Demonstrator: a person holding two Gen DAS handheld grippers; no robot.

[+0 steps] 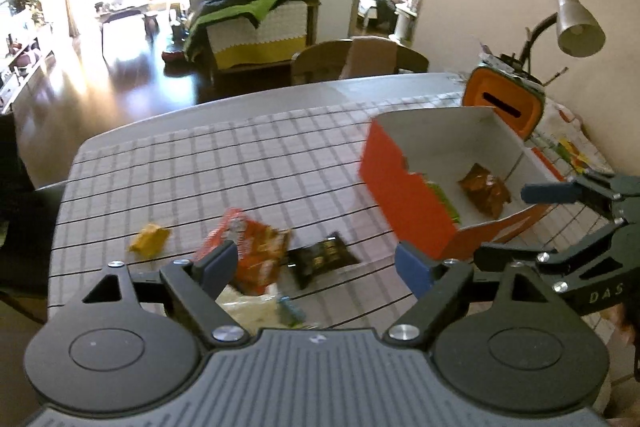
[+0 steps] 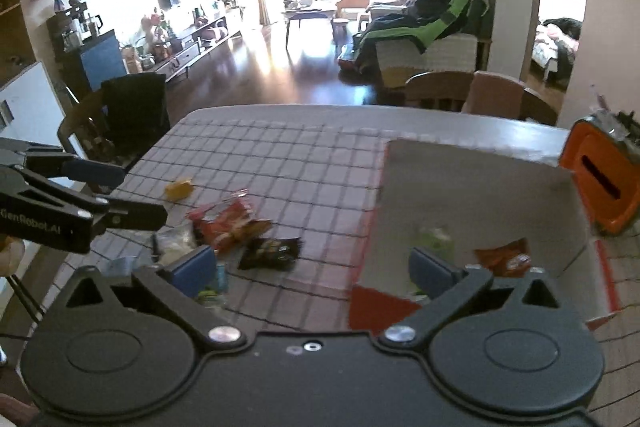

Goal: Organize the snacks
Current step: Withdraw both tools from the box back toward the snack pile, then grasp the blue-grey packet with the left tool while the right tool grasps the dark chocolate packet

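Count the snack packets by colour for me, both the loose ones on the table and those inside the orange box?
Yellow: 1
Red-orange: 1
Black: 1
Pale clear bag: 1
Blue-green, half hidden: 1
Brown-orange, in the orange box: 1
Green, in box: 1
Total: 7

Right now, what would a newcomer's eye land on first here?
The orange cardboard box with a white inside on the right of the checked tablecloth, already holding a brown snack packet. Then the loose red snack bag, black packet and yellow packet left of it.
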